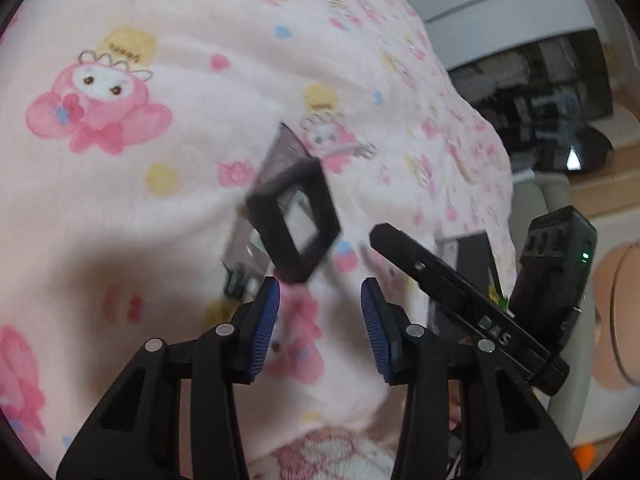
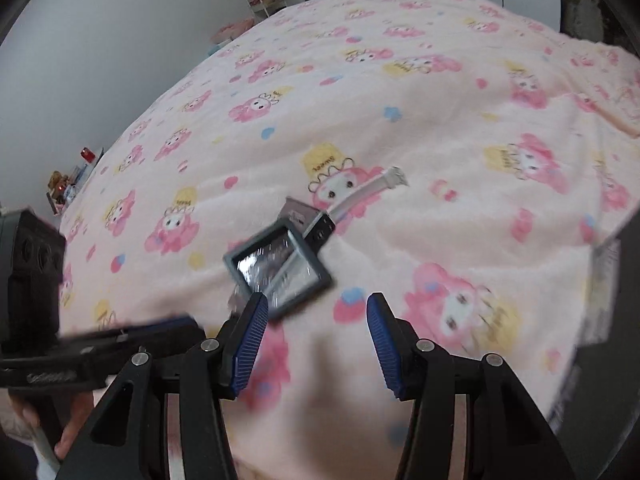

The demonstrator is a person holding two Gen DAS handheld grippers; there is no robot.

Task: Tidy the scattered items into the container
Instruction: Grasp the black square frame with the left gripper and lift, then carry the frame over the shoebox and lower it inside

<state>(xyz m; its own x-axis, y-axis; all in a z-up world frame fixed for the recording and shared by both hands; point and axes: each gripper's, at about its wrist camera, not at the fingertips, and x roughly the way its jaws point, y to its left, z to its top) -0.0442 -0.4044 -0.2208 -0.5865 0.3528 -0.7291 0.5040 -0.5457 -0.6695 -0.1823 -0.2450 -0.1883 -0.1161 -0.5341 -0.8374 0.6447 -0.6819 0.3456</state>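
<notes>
A small dark box-shaped device with a glossy square screen (image 2: 278,270) lies on the pink cartoon-print blanket (image 2: 440,112); a white cable with a plug (image 2: 390,179) runs from behind it. The device also shows in the left wrist view (image 1: 296,226), just ahead of the fingers. My left gripper (image 1: 320,328) is open and empty, close in front of the device. My right gripper (image 2: 318,344) is open and empty, with its left fingertip (image 2: 256,312) at the device's near corner. No container is clearly seen.
The other gripper's body shows in each view: at right in the left wrist view (image 1: 556,264), at left in the right wrist view (image 2: 32,272). A dark object (image 2: 608,280) sits at the right edge. The bed edge, floor and furniture (image 1: 560,92) lie at far right.
</notes>
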